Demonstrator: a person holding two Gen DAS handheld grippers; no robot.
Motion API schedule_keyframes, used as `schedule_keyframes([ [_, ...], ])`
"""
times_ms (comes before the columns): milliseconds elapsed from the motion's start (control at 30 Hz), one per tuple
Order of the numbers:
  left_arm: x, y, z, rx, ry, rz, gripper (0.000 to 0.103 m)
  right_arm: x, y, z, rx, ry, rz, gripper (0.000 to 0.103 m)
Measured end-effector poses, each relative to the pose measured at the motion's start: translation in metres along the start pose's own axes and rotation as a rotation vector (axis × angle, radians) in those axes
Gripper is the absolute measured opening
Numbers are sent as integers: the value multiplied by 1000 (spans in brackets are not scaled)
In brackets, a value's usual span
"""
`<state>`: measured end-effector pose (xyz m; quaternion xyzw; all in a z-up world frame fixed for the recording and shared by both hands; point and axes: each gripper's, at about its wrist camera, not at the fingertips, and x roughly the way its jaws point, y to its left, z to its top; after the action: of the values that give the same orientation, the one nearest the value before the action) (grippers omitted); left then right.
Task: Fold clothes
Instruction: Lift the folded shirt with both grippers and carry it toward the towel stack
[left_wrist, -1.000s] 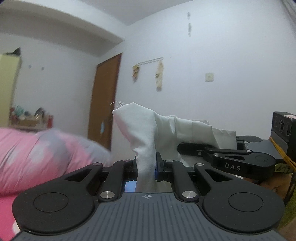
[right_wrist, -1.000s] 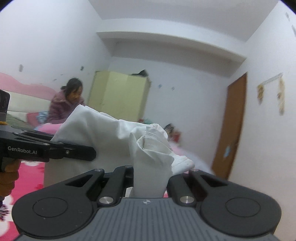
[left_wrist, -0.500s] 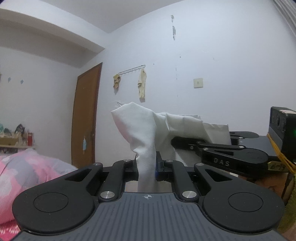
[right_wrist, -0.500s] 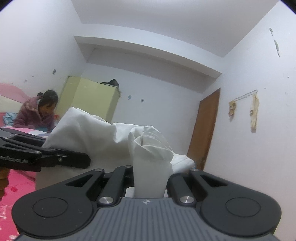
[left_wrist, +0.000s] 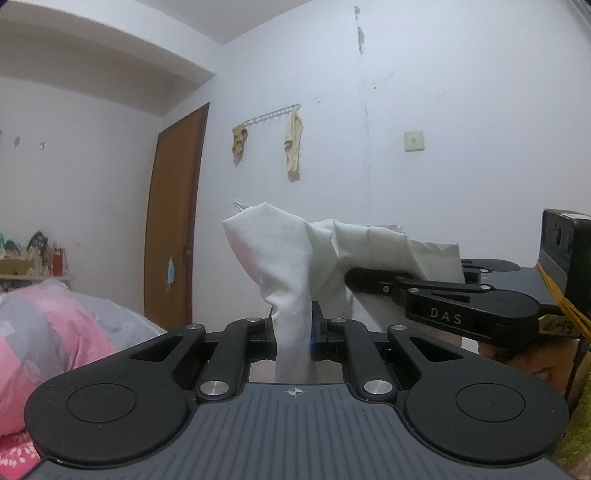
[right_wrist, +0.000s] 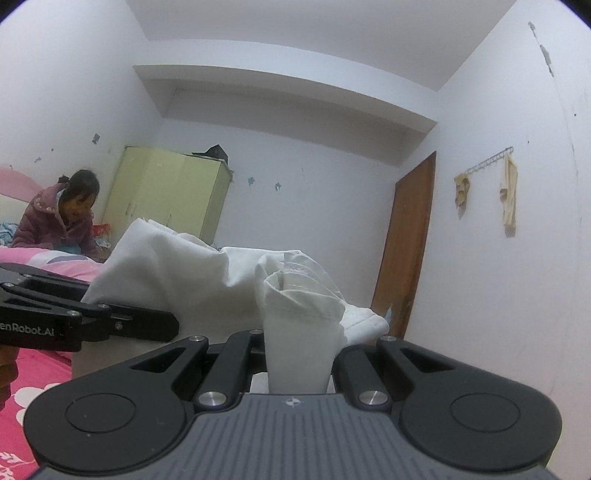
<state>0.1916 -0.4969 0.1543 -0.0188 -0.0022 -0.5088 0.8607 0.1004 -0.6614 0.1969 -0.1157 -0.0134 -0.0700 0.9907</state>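
Spanning level between grippers, white garment (left_wrist: 291, 266)

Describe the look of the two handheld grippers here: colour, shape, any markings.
Both are matte black with round-ended linkage arms, silver pivot screws and a ribbed grey body. The left gripper shows white "GenRobot.AI" lettering in the right wrist view; the right gripper reads "DAS", with a yellow band by its camera block.

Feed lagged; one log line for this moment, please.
left hand-held gripper: shut on white garment | right hand-held gripper: shut on white garment | garment lifted, spanning both
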Motion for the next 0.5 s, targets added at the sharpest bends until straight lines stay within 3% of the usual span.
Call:
schedule_keyframes([
  [500,44,36,-16,-8,93,53,10,72,-23,-32,58,84,58,6],
])
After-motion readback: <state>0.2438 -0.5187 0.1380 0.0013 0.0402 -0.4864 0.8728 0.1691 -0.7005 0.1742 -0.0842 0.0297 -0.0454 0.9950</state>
